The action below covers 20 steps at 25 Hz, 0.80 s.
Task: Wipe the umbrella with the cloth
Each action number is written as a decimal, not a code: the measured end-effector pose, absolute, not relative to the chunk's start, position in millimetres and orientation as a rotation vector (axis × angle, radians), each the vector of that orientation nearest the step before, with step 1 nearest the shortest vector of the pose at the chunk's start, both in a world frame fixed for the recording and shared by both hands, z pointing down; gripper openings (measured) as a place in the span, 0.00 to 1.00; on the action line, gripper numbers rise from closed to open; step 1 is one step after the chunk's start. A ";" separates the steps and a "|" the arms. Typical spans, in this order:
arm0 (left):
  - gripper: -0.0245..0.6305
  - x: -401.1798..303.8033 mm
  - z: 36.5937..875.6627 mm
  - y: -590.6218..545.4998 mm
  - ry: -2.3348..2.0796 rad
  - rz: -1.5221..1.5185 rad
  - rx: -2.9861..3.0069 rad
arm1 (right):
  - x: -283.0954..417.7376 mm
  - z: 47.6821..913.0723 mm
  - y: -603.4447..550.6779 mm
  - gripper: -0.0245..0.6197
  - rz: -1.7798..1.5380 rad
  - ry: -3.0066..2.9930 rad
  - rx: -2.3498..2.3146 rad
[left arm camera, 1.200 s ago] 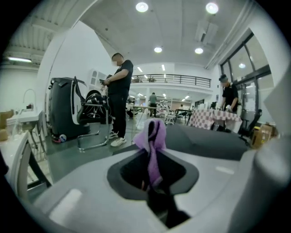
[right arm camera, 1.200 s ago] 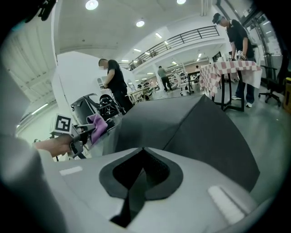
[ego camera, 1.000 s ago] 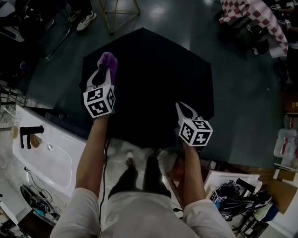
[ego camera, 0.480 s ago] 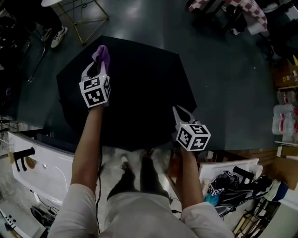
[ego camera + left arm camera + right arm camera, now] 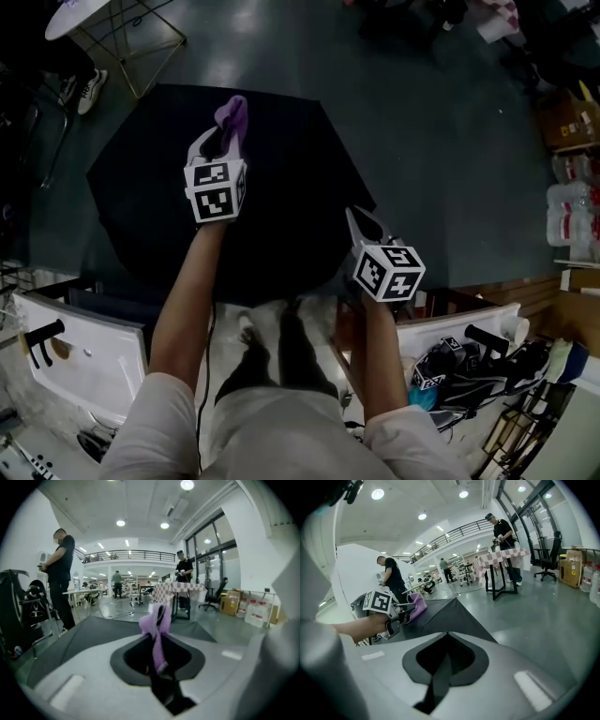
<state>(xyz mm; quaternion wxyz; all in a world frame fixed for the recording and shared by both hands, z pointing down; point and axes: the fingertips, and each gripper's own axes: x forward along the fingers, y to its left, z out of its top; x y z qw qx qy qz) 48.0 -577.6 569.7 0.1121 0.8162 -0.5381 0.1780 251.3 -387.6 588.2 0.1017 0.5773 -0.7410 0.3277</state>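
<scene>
Left gripper (image 5: 217,142) clamped on purple cloth (image 5: 232,114) over black umbrella (image 5: 281,202), right gripper (image 5: 357,218) pinched shut on umbrella's edge.

Open workshop hall (mezzanine railing (image 5: 131,553), work tables (image 5: 86,591))

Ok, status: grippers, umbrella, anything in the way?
Left gripper shut on purple cloth over open umbrella. Right gripper shut, empty, near its edge. Nothing blocking.

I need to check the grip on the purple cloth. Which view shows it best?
The left gripper view: the purple cloth sits centre frame, pinched in the left gripper. The head view shows it small from above, over the umbrella; the right gripper view shows it small, from the side.
</scene>
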 end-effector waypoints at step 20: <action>0.15 235.4 593.6 -506.8 -1.139 0.742 2.770 | 329.7 587.8 -350.7 0.05 1.032 -2.115 1.908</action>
